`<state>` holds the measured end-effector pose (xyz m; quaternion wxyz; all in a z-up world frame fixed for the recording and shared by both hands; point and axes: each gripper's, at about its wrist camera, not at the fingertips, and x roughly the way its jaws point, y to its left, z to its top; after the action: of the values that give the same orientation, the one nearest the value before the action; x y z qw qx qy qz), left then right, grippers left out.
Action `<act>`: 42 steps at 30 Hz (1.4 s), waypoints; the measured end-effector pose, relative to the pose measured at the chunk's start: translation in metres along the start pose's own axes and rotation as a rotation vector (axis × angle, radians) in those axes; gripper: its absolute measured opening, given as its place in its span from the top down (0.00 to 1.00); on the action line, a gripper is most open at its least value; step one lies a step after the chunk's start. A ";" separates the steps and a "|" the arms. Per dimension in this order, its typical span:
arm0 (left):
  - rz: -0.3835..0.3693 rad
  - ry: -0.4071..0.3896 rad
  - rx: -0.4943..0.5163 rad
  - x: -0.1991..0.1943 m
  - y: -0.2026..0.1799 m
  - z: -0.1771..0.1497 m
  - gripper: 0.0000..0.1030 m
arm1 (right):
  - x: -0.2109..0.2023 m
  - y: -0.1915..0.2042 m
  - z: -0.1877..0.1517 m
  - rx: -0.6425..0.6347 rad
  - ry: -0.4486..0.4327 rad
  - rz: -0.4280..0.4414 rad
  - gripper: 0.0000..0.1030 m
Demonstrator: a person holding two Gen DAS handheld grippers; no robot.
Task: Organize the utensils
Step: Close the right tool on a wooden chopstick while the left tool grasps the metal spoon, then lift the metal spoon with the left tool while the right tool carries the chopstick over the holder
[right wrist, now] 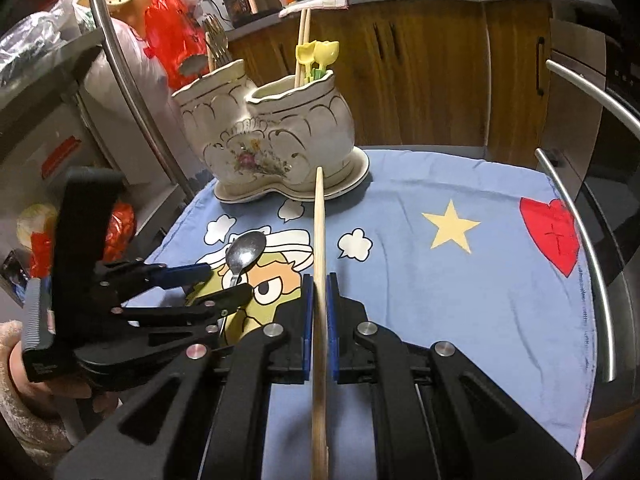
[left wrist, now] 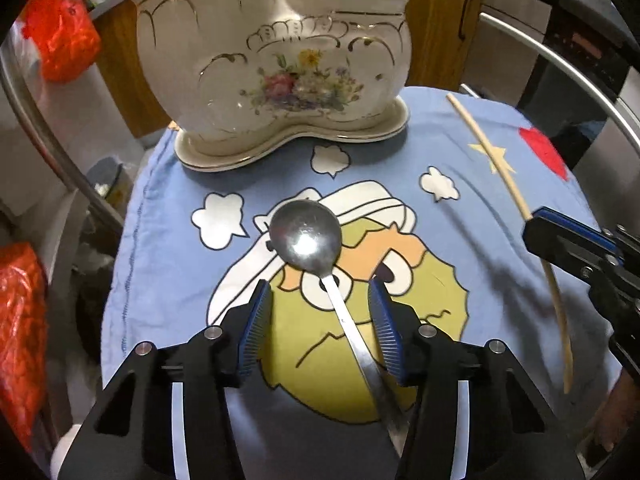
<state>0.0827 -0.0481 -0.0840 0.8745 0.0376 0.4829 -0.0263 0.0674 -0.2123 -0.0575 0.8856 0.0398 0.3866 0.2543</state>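
While the metal spoon (left wrist: 308, 240) lies on the blue cartoon cloth (left wrist: 168, 200) between the spread fingers of the left gripper (left wrist: 320, 292), right gripper (right wrist: 319, 292) clenched on a wooden chopstick (right wrist: 319, 240), floral ceramic holder (right wrist: 276, 136) behind, chopsticks and yellow utensils inside.

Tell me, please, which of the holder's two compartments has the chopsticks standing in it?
The right-hand compartment of the ceramic holder, alongside yellow plastic utensils; the left one holds metal forks.

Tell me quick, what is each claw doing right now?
Left gripper: open, its fingers either side of the metal spoon handle.
Right gripper: closed, holding a wooden chopstick.
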 end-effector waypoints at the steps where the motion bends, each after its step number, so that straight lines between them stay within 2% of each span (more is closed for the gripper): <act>1: 0.012 -0.002 -0.003 0.001 -0.001 0.002 0.50 | 0.000 0.000 0.000 -0.001 -0.004 0.006 0.94; 3: 0.024 -0.006 -0.015 0.003 -0.002 0.004 0.50 | 0.000 -0.001 -0.002 -0.009 -0.014 0.019 0.94; 6: 0.020 -0.014 -0.029 0.005 -0.004 0.008 0.59 | -0.002 -0.003 -0.006 -0.007 -0.017 0.040 0.94; 7: 0.020 -0.017 -0.024 0.005 -0.006 0.008 0.66 | -0.002 -0.005 -0.007 -0.004 -0.017 0.045 0.94; 8: 0.021 -0.019 -0.015 0.005 -0.008 0.009 0.78 | -0.003 -0.007 -0.008 -0.001 -0.017 0.051 0.94; 10: 0.021 -0.023 0.003 0.004 -0.009 0.009 0.81 | -0.004 -0.010 -0.010 0.005 -0.017 0.062 0.94; 13: 0.014 -0.025 0.003 0.004 -0.001 0.008 0.94 | -0.007 -0.015 -0.013 0.017 -0.021 0.076 0.94; 17: -0.085 -0.031 -0.030 0.001 0.018 0.006 0.95 | -0.010 -0.018 -0.014 0.026 -0.029 0.083 0.94; 26: -0.183 -0.078 -0.054 -0.012 0.026 -0.005 0.95 | -0.012 -0.015 -0.016 0.014 -0.044 0.079 0.94; 42: -0.327 -0.286 0.004 -0.084 0.039 -0.016 0.95 | -0.026 0.009 -0.002 -0.023 -0.110 0.046 0.94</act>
<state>0.0280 -0.0071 -0.0198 0.9180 -0.0436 0.3538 -0.1737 0.0474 -0.2169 -0.0393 0.8999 0.0523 0.3333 0.2764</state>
